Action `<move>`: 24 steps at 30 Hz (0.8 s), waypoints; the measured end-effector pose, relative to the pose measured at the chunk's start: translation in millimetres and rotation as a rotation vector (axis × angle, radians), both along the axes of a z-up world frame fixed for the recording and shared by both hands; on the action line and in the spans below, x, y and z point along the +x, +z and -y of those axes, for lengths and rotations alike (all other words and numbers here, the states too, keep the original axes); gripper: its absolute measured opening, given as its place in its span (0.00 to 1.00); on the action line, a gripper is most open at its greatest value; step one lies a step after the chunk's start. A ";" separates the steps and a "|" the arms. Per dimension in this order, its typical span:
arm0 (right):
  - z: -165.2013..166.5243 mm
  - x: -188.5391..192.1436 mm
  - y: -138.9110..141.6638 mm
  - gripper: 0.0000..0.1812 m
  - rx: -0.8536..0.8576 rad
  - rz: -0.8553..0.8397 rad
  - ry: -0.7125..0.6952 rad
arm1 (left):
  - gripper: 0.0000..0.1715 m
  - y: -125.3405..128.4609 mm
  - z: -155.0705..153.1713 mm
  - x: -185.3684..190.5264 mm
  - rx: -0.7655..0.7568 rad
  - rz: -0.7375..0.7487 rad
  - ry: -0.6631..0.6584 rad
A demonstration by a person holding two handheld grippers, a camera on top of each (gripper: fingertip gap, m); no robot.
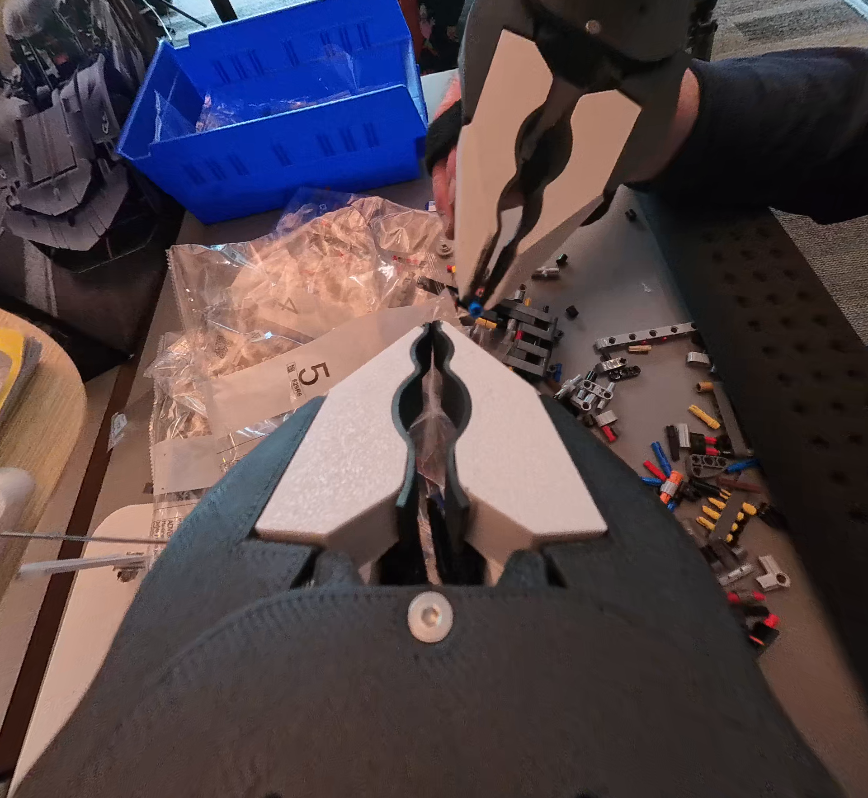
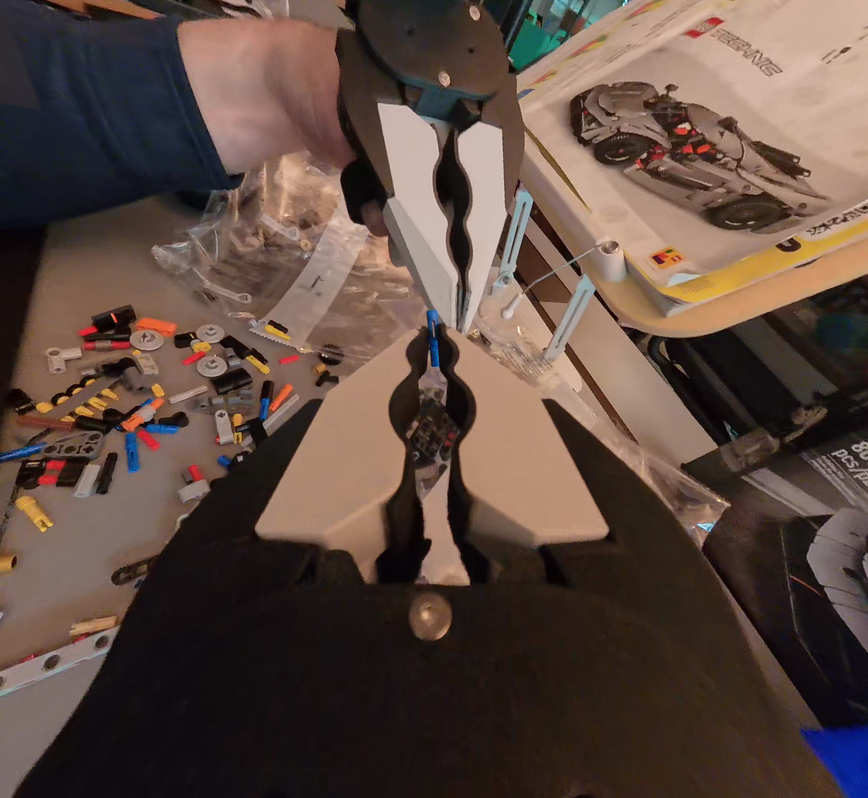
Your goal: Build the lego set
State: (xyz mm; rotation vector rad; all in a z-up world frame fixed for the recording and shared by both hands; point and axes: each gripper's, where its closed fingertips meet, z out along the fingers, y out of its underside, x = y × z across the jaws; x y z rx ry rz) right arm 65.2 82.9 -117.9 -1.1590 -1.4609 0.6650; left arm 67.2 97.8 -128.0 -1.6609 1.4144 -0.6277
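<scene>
my right gripper (image 2: 434, 338) pinches a small blue pin (image 2: 432, 337) at its very tips, jaws closed on its middle with the top end poking clear. my left gripper (image 1: 431, 327) is closed to a thin slit with nothing i can make out in it, tips just short of the pin. just beyond, the dark grey frame assembly (image 1: 528, 338) lies on the table (image 1: 634, 287), the pin hovering close over its near corner. i judge the step is seating this pin, so i should line it square with a hole, steady the frame with my left tips, then press straight. loose parts (image 2: 141, 399) lie scattered beside, clear bags (image 1: 291, 277) past them, the blue bin (image 1: 282, 103) and the instruction booklet (image 2: 704, 141) farthest.
</scene>
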 end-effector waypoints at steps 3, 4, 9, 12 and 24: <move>-5.2 0.3 -4.9 0.00 0.011 0.023 -0.030 | 0.00 0.2 1.2 1.9 -0.009 0.013 -0.010; -6.7 0.6 -5.4 0.00 0.005 0.025 -0.037 | 0.00 0.7 1.3 2.1 -0.012 0.019 -0.012; -11.5 3.8 -4.6 0.00 -0.014 0.013 -0.052 | 0.00 8.5 2.1 1.9 -0.031 0.092 -0.025; -14.2 3.8 -8.0 0.00 -0.021 0.030 -0.064 | 0.00 12.4 3.2 2.0 -0.043 0.135 -0.038; -12.0 -1.2 -8.4 0.06 0.047 0.055 -0.089 | 0.00 10.8 3.9 8.3 -0.090 0.192 -0.066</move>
